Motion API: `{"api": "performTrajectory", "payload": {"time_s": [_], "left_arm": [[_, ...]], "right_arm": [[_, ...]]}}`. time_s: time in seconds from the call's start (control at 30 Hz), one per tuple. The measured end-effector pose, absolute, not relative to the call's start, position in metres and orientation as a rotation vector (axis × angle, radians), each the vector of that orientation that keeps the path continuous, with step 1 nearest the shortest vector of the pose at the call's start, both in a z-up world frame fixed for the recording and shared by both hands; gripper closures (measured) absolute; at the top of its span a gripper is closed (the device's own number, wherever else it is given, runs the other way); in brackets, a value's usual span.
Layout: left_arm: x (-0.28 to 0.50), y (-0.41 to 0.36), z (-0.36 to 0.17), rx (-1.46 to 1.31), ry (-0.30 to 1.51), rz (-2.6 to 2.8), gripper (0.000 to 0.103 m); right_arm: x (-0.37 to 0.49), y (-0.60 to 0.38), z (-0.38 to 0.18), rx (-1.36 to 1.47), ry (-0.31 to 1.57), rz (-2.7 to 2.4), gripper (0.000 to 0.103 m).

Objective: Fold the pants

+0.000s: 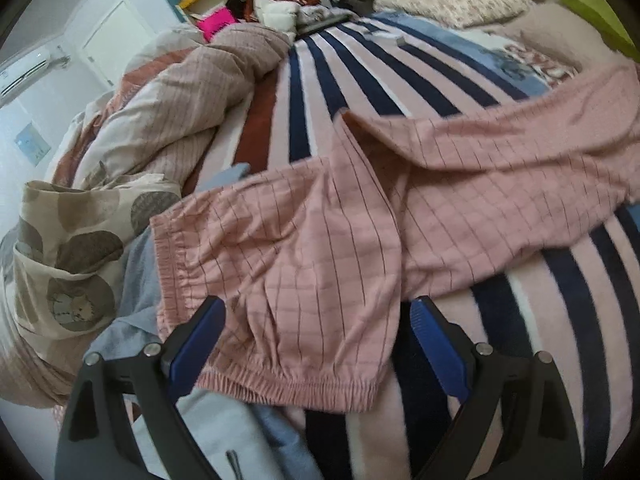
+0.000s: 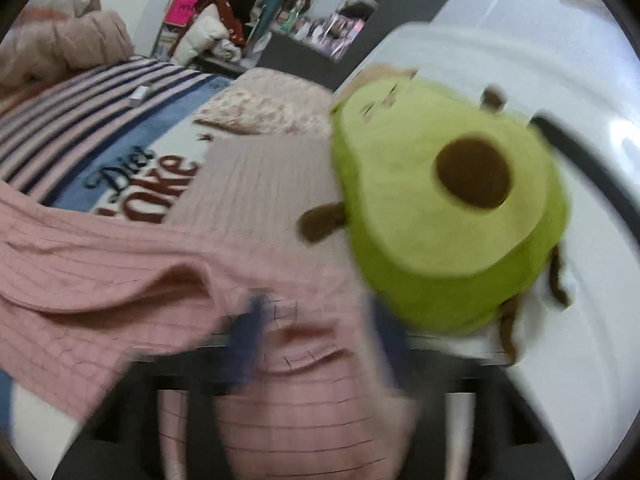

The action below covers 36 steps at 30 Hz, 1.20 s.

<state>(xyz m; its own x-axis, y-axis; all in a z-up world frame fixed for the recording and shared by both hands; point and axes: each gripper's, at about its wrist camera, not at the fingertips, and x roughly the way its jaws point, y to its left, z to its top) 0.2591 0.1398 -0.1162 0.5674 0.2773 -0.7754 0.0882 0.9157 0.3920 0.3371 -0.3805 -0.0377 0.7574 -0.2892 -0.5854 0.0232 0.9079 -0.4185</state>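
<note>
We had the pink pants [image 1: 320,216] spread beneath both unclenched, empty tongs, left [image 1: 316,336] and right [image 2: 316,328], so next we needed a leg grasped for folding.

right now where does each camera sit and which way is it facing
Left wrist: rides on the left claw, looking down its open blue fingers at the waistband of the pink pants on the striped blanket.
Right wrist: rides on the right claw, blurred, looking over a pants leg toward an avocado plush; fingers apart.
Shared: pants, striped blanket, floral pillow, plush edge.
</note>
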Motion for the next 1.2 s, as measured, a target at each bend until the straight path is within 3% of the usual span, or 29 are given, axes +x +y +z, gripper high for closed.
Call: {"api": "performTrajectory", "payload": {"time_s": [0.23, 0.3, 0.37, 0.43, 0.57, 0.83, 1.1, 1.13, 1.17, 1.2], "left_arm": [[0.254, 0.123, -0.142, 0.483, 1.066, 0.057, 0.011], [0.259, 0.120, -0.158, 0.591, 1.083, 0.160, 0.029], [0.263, 0.120, -0.166, 0.610, 1.110, 0.174, 0.077], [0.267, 0.125, -0.161, 0.550, 1.111, 0.155, 0.094], [0.272, 0.137, -0.123, 0.494, 0.997, 0.194, 0.101], [0.315, 0.179, -0.071, 0.496, 0.888, 0.337, 0.102], [0.376, 0.247, -0.070, 0.450, 0.878, 0.460, 0.096], [0.381, 0.254, -0.071, 0.443, 0.879, 0.487, 0.081], [0.383, 0.260, -0.071, 0.443, 0.872, 0.525, 0.045], [0.380, 0.266, -0.069, 0.432, 0.851, 0.555, 0.029]], "right_arm": [[0.299, -0.364, -0.032, -0.318, 0.623, -0.124, 0.033], [0.289, -0.356, -0.030, -0.317, 0.602, -0.102, 0.033], [0.281, -0.351, -0.028, -0.308, 0.589, -0.083, 0.033], [0.274, -0.346, -0.025, -0.306, 0.577, -0.065, 0.033], [0.267, -0.340, -0.022, -0.311, 0.561, -0.052, 0.033], [0.273, -0.335, -0.029, -0.274, 0.609, -0.044, 0.033], [0.273, -0.326, -0.045, -0.232, 0.661, -0.042, 0.033], [0.272, -0.325, -0.047, -0.226, 0.665, -0.043, 0.033], [0.273, -0.326, -0.049, -0.220, 0.670, -0.044, 0.033], [0.274, -0.327, -0.050, -0.218, 0.675, -0.045, 0.033]]}}
